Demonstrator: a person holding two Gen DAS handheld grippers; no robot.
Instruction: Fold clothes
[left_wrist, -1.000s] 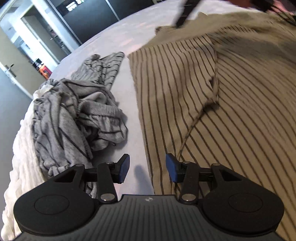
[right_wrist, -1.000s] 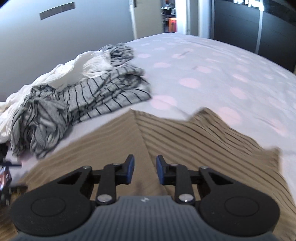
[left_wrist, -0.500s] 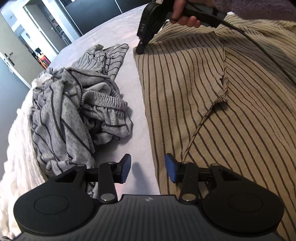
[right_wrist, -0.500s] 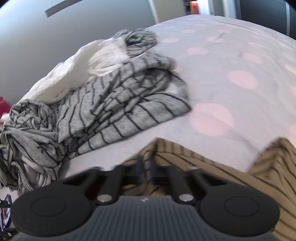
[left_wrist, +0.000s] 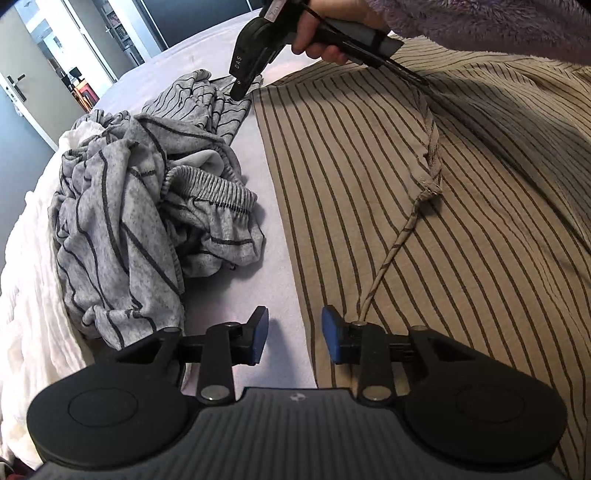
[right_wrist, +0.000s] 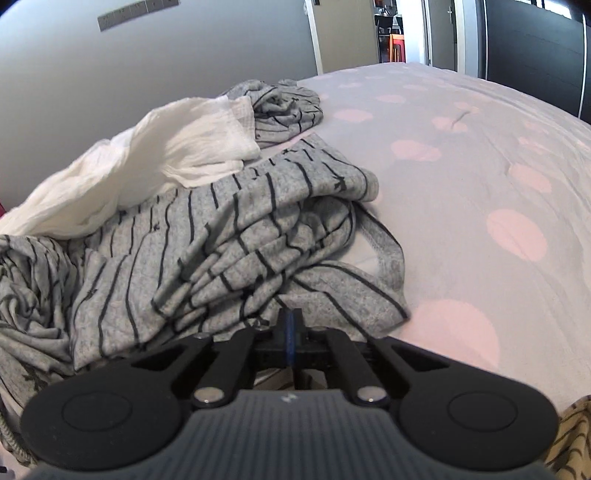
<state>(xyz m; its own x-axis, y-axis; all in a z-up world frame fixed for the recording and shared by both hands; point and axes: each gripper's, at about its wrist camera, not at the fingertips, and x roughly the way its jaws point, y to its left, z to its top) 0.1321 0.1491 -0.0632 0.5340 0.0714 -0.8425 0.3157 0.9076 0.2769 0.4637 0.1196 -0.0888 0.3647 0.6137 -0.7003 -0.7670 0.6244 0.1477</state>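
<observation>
The left gripper (left_wrist: 291, 334) hovers with jaws apart over the tan striped shirt's (left_wrist: 424, 206) edge. The right gripper (right_wrist: 291, 332) is pressed closed at the shirt's far corner; whether it pinches cloth cannot be told.

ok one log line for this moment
left gripper: open, low over tan striped shirt edge | right gripper: jaws shut at shirt's far corner | grey striped pile: untouched

The only lettering that can be made out is on the right gripper (left_wrist: 246, 79) as seen from the left wrist camera: white capitals reading "DAS" run along the side of its black head. A pale label higher up on the same head carries marks too blurred to read. A small white emblem on each gripper's ribbed body is no readable text.
</observation>
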